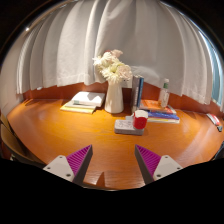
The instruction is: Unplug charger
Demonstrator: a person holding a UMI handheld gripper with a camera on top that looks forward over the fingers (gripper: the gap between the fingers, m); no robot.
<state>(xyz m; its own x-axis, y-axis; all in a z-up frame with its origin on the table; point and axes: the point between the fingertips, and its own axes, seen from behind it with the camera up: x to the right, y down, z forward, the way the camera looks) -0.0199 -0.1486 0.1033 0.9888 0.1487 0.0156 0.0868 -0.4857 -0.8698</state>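
A small red object (pixel 140 122), apparently the charger, stands on a flat white block (pixel 125 127) that looks like a power strip, on the wooden table (pixel 70 135) well ahead of my fingers. My gripper (pixel 114 162) is open and empty, low over the table's near part. Its purple pads (pixel 80 158) stand wide apart. The block lies beyond the fingers, slightly right of the gap between them. I cannot see any cable.
A white vase of white flowers (pixel 114 90) stands behind the block. An open book (pixel 84 101) lies to its left, stacked books (pixel 160 113) and a small bottle (pixel 164 94) to its right. White curtains (pixel 60 45) hang behind the table.
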